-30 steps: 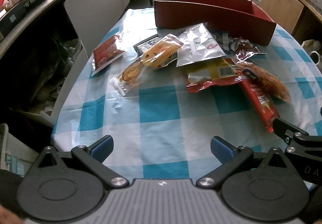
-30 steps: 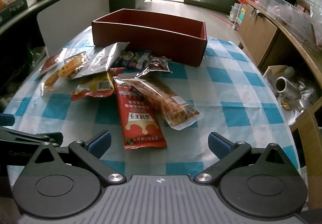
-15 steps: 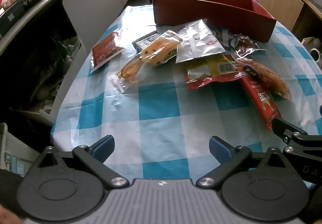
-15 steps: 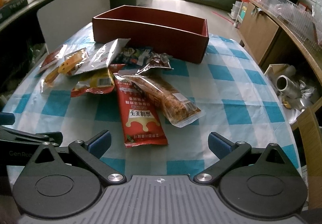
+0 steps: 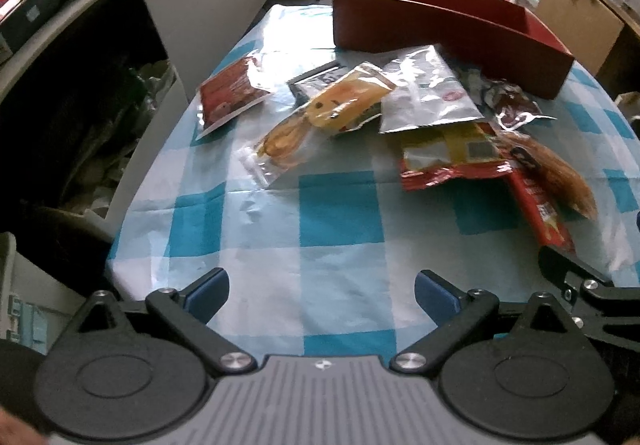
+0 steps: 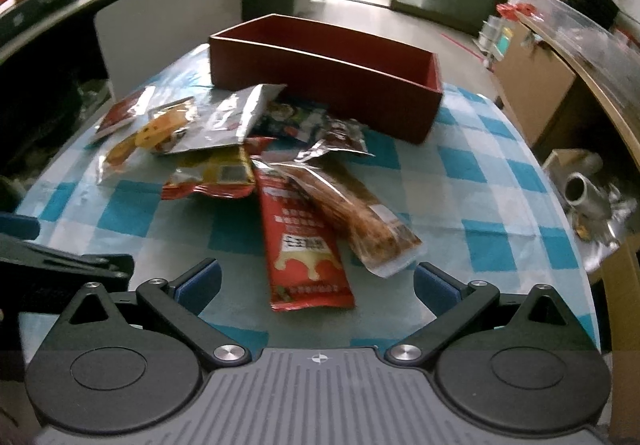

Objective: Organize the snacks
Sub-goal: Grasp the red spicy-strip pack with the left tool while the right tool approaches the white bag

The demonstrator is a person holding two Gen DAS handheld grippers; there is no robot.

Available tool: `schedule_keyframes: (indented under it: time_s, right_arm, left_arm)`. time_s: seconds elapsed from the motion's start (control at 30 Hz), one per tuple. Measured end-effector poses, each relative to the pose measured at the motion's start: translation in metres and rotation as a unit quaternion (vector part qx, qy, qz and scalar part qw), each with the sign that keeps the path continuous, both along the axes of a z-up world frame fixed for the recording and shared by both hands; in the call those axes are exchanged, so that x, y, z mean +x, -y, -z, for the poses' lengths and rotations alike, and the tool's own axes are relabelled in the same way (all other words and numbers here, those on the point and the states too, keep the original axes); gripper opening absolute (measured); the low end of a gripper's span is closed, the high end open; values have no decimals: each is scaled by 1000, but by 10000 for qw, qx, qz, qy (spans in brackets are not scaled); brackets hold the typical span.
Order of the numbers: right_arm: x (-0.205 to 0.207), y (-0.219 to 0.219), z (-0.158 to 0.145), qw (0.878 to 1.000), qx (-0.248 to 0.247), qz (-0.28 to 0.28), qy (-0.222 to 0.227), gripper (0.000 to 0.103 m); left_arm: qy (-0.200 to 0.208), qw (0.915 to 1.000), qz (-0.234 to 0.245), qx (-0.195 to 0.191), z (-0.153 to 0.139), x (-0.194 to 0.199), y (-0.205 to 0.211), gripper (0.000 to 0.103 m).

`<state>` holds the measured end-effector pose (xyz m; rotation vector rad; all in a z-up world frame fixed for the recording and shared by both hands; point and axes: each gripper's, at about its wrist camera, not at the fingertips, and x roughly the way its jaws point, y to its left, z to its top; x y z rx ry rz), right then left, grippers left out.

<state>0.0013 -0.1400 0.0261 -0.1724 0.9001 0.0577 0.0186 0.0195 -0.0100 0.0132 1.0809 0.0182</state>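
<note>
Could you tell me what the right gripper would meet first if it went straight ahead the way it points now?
Most likely the long red snack packet, which lies directly ahead of the open right gripper, its near end between the blue fingertips. Height above the checked tablecloth is unclear.

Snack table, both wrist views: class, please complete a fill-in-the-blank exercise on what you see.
1. The red box holds ____ snacks.
2. The tablecloth is checked white and ____.
3. The long red packet lies partly under the ____ snack bar.
4. Both the left tongs and the right tongs are ____.

Missing words: no; blue; brown; open
</note>
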Motion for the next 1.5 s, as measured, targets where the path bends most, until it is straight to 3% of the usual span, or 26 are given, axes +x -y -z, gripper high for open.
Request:
schedule_keyframes:
  time_s: [0.23, 0.47, 0.6, 0.77, 0.93, 1.03, 1.17, 1.23, 1.3, 1.5]
  right_arm:
    - [18, -9, -9, 9995, 74, -289, 97, 103]
    - [44, -14, -16, 9986, 64, -488, 197, 103]
    - [63, -13, -19, 9979, 116, -607, 184, 103]
    - [88, -12, -16, 9973, 84, -714, 117, 103]
    - [98, -10, -11, 9969, 213, -761, -53, 103]
    - [99, -11, -6, 9962, 240, -817, -173, 103]
    - [100, -9, -5, 9963, 264, -789, -219, 103]
    - [101, -7, -5, 9964, 257, -771, -222, 103]
    - [101, -5, -4, 9967, 229, -734, -241, 103]
    - [101, 1, -4, 9971, 178, -704, -208, 103]
  left_arm:
    - [104, 9991, -283, -293, -13, 24, -24, 95]
    - [104, 9950, -909, -396, -16, 93, -69, 95]
    - [-20, 9920, -1147, -518, -7, 132, -84, 95]
    - [-234, 9895, -1373, -398, 13, 174, -92, 95]
    - [-454, 9852, -1575, -510, 31, 194, -99, 98]
    - [-493, 9821, -1642, -779, 36, 201, -103, 99]
    - [-360, 9853, -1491, -749, 35, 199, -92, 90]
    - [-265, 9875, -1373, -727, 31, 194, -86, 77]
    - [-201, 9893, -1260, -711, 27, 188, -80, 70]
    - [-43, 9972, -686, -308, 19, 165, -56, 62]
